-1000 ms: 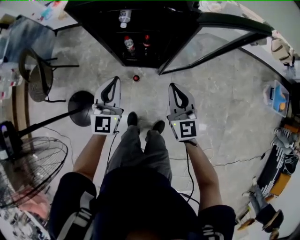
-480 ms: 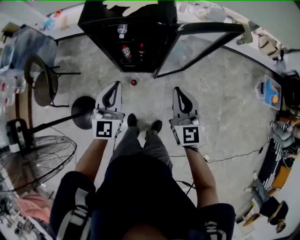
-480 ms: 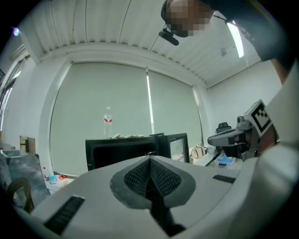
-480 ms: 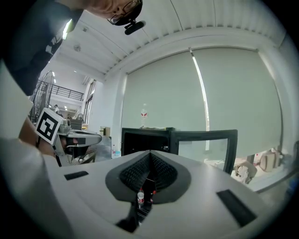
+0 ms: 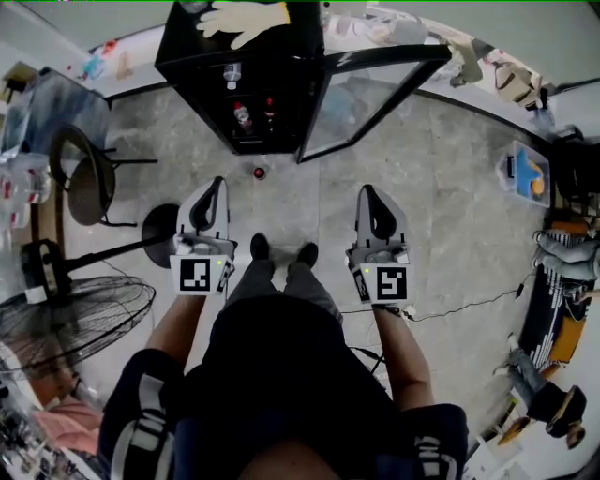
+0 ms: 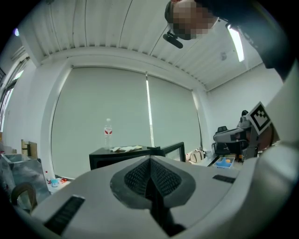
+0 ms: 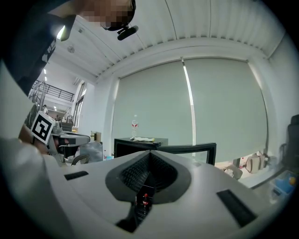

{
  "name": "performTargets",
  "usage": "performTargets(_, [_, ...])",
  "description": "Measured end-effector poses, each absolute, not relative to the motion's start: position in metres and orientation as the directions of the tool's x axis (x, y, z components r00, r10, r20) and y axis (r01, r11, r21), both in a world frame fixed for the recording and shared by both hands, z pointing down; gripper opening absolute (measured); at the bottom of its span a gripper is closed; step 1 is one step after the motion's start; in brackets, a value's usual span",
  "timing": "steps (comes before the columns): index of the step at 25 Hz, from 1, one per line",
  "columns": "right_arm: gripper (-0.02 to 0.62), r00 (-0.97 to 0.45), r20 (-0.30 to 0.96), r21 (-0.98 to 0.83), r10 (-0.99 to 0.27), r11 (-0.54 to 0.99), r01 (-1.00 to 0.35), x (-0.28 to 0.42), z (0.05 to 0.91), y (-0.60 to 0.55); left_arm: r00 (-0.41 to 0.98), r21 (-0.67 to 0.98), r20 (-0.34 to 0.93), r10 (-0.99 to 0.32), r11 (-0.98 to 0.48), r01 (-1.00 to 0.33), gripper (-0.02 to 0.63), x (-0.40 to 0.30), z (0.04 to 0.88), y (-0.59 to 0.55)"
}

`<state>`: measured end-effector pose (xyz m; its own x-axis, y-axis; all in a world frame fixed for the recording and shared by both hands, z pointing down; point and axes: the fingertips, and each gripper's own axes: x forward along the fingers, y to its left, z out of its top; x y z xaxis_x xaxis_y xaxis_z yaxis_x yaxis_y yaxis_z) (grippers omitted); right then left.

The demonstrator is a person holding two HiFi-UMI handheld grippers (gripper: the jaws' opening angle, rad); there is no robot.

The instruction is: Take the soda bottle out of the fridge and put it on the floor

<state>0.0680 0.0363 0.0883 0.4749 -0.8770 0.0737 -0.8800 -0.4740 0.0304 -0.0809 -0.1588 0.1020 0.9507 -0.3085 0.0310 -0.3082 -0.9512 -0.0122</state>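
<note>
Inspection at the black glass-door fridge [image 5: 305,37], whose door [image 5: 361,94] stands swung open. My left gripper [image 5: 217,182] is held level, short of the fridge, fingers pressed together with nothing between them. My right gripper [image 5: 364,190] is likewise closed at the tips and empty. The small red-capped dark soda bottle [image 5: 259,172] stands upright on the grey stone floor [image 5: 450,187] just before the fridge's open front, apart from both grippers.

L gripper [image 5: 216,184]: shifts left, wider apart from R gripper [image 5: 367,192].
Fridge [image 5: 202,52]: looks smaller; top w/ glove [image 5: 246,21] now visible.
</note>
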Motion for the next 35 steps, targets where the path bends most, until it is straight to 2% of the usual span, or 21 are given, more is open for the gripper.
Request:
performTargets(8, [0.018, 0.555, 0.061, 0.05, -0.83, -0.553, -0.832, 0.063, 0.066, 0.08, 0.944, -0.032, -0.014, -0.329, -0.944, -0.33, 0.023, -0.097, 0.07, -0.148])
performTargets(17, [0.018, 0.604, 0.1, 0.063, -0.791, -0.601, -0.797, 0.061, 0.061, 0.102, 0.941, -0.025, -0.018, -0.339, -0.94, -0.339, 0.023, -0.102, 0.063, -0.144])
performTargets(23, [0.018, 0.606, 0.165, 0.07, -0.778, -0.603, -0.794, 0.063, 0.066, 0.101, 0.938, -0.026, -0.015, -0.345, -0.938, -0.345, 0.023, -0.101, 0.062, -0.148])
performTargets(35, [0.018, 0.587, 0.144, 0.08, -0.797, -0.582, -0.81, 0.07, 0.065, 0.083, 0.944, -0.024, -0.007, -0.33, -0.944, -0.33, 0.023, -0.096, 0.064, -0.148])
